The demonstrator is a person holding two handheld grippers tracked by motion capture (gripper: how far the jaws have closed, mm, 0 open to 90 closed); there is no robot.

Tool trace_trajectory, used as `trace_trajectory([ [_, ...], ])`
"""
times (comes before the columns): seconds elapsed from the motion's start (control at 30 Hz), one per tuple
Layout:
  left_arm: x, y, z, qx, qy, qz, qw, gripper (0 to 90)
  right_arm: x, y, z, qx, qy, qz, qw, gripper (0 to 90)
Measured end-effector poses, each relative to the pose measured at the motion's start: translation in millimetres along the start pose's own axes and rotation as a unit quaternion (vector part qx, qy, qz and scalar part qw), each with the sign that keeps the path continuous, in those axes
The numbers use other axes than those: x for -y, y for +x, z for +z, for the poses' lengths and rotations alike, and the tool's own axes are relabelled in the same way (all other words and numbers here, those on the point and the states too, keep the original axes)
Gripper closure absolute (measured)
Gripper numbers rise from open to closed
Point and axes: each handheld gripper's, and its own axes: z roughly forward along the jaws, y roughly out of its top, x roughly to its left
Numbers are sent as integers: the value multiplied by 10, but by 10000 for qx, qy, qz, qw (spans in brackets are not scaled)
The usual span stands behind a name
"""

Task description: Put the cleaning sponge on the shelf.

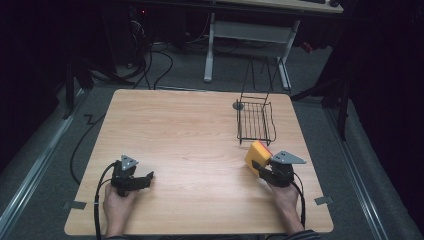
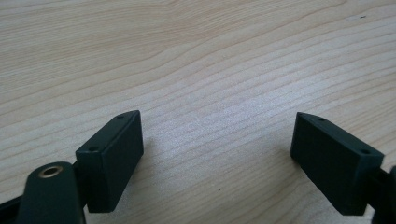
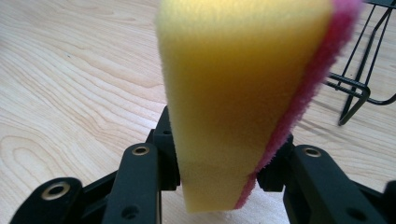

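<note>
Step in hand: right gripper (image 1: 263,170) carries the sponge (image 1: 258,156) at the near right of the table (image 1: 190,130); judged aim is the wire rack (image 1: 254,121) just beyond it.
Right jaws: pinching the sponge low down, one jaw on the yellow face, one on the pink side; foam squeezed narrow at the grip.
Left gripper (image 1: 142,181): low over bare wood at the near left, jaws spread wide, nothing between them.
Sponge position: held on end, raised off the table, tilted a little; near the rack's front rim, not touching it.
How to do it well: keep the squeeze steady, since soft foam can slip or spring; lift enough to clear the rack's front wire, go forward, lower inside, then release.
Risk: the tall end may catch the rack's upright handle wires.
Sponge look: yellow foam block (image 3: 233,93), fine-pored, with a thin pink scouring layer along one face; looks dry and clean, corners soft.
</note>
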Motion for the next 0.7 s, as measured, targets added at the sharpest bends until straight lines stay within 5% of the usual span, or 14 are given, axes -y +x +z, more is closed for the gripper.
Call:
trace_trajectory([
  [0.7, 1, 2, 0, 5, -5, -6, 10000, 177, -227, -102, -224, 52, -91, -41, 9999, 607],
])
